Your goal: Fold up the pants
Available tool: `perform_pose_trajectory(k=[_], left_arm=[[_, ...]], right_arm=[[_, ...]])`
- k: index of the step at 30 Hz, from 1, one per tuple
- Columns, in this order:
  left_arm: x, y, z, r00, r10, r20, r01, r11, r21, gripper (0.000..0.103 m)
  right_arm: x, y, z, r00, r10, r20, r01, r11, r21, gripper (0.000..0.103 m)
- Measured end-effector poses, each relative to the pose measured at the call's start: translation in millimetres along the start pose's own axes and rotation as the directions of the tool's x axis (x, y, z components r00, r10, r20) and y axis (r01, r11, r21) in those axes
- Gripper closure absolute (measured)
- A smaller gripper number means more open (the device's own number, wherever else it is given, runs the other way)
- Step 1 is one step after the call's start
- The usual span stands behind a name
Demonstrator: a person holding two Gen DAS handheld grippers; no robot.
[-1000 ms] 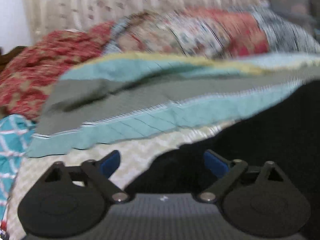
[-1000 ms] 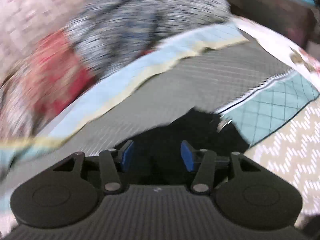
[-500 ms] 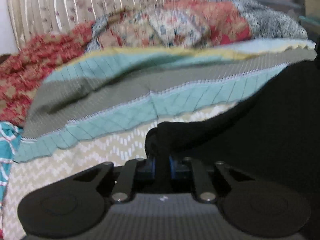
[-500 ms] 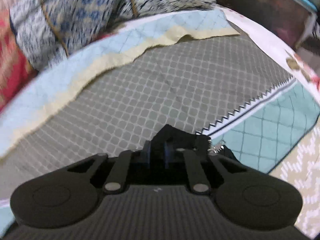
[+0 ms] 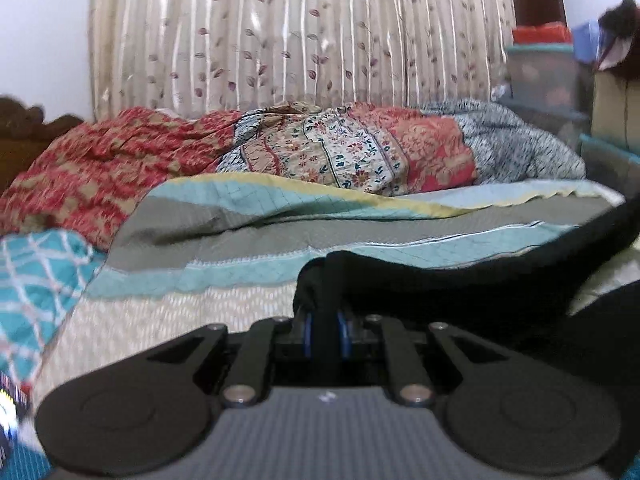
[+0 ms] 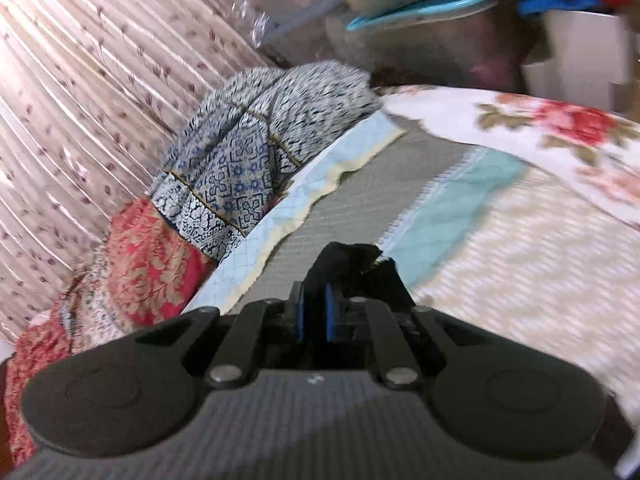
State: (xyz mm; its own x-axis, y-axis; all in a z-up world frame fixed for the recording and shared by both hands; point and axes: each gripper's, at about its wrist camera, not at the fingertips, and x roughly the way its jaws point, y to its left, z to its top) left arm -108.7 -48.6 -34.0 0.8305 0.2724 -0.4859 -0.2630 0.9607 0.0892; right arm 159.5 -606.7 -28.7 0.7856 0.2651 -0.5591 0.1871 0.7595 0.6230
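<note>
Both claws are clamped on the black pants: left claw [image 5: 325, 330] and right claw [image 6: 314, 312] each pinch an edge, pants [image 5: 440, 276] lifted over the bed [image 5: 160, 312], trailing toward three o'clock, likely ready to fold.

Left wrist view: black pants [image 5: 440, 276] run off right edge; most of the garment hidden behind gripper body. Pinched portion between blue pads [image 5: 307, 332] barely visible. Storage boxes [image 5: 544, 68] at upper right blurred, contents unreadable

Right wrist view: motion-blurred throughout; bedspread [image 6: 500, 248] pattern smeared toward right edge; pants [image 6: 352, 264] mostly hidden
</note>
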Motion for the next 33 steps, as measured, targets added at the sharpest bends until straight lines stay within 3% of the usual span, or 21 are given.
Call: perform_pose_trajectory(k=[3, 6, 11, 13, 15, 17, 18, 20, 23, 25, 26, 28, 30, 31, 33], left_arm=[[-35, -7, -26, 1.000, -0.008, -0.008, 0.008, 0.999, -0.035, 0.092], [-56, -16, -54, 0.998, -0.032, -0.051, 0.028, 0.997, -0.067, 0.092], [-68, -34, -97, 0.989, -0.046, -0.140, 0.032, 0.994, -0.101, 0.092], [-69, -38, -108, 0.986, -0.047, -0.160, 0.030, 0.994, -0.107, 0.090], [-71, -40, -115, 0.979, -0.045, -0.197, 0.021, 0.993, -0.119, 0.083], [-82, -36, -119, 0.979, -0.074, -0.192, 0.047, 0.989, -0.142, 0.079], [-90, -33, -121, 0.980, -0.096, -0.175, 0.068, 0.985, -0.160, 0.075], [-108, -19, -123, 0.983, -0.139, -0.118, 0.112, 0.970, -0.217, 0.057], [-128, 18, -124, 0.989, -0.142, -0.038, 0.118, 0.923, -0.365, 0.046], [-127, 47, -123, 0.993, -0.114, -0.021, 0.090, 0.869, -0.486, 0.043], [-123, 61, -122, 0.994, -0.103, -0.025, 0.073, 0.836, -0.543, 0.042], [-109, 91, -121, 0.996, -0.079, -0.042, 0.032, 0.751, -0.659, 0.036], [-88, 114, -118, 0.995, -0.084, -0.059, 0.014, 0.679, -0.734, 0.026], [-76, 124, -116, 0.994, -0.095, -0.053, 0.023, 0.659, -0.752, 0.025], [-47, 136, -107, 0.990, -0.128, -0.061, 0.042, 0.673, -0.738, 0.019]], right_arm=[[-56, -39, -22, 1.000, -0.001, 0.025, 0.001, 1.000, 0.021, 0.091], [-86, -75, -45, 0.999, -0.038, 0.036, 0.037, 0.999, 0.028, 0.091], [-95, -148, -84, 0.993, -0.116, -0.010, 0.116, 0.971, 0.208, 0.090], [-89, -161, -96, 0.983, -0.179, -0.027, 0.181, 0.961, 0.211, 0.089], [-81, -169, -104, 0.977, -0.210, -0.036, 0.212, 0.951, 0.225, 0.081], [-82, -177, -109, 0.974, -0.227, -0.014, 0.221, 0.930, 0.293, 0.061], [-85, -180, -110, 0.973, -0.231, 0.016, 0.213, 0.920, 0.330, 0.061], [-94, -179, -109, 0.945, -0.317, 0.075, 0.270, 0.890, 0.367, 0.060], [-111, -159, -105, 0.883, -0.423, 0.204, 0.347, 0.880, 0.325, 0.060], [-116, -135, -104, 0.876, -0.392, 0.280, 0.329, 0.912, 0.245, 0.060], [-114, -123, -106, 0.884, -0.358, 0.300, 0.308, 0.930, 0.202, 0.060], [-104, -89, -111, 0.921, -0.249, 0.299, 0.238, 0.969, 0.072, 0.060], [-85, -48, -122, 0.967, -0.115, 0.229, 0.137, 0.987, -0.081, 0.060], [-76, -30, -132, 0.984, -0.050, 0.170, 0.075, 0.987, -0.141, 0.060], [-53, 9, -159, 0.997, 0.076, 0.026, -0.068, 0.968, -0.243, 0.060]])
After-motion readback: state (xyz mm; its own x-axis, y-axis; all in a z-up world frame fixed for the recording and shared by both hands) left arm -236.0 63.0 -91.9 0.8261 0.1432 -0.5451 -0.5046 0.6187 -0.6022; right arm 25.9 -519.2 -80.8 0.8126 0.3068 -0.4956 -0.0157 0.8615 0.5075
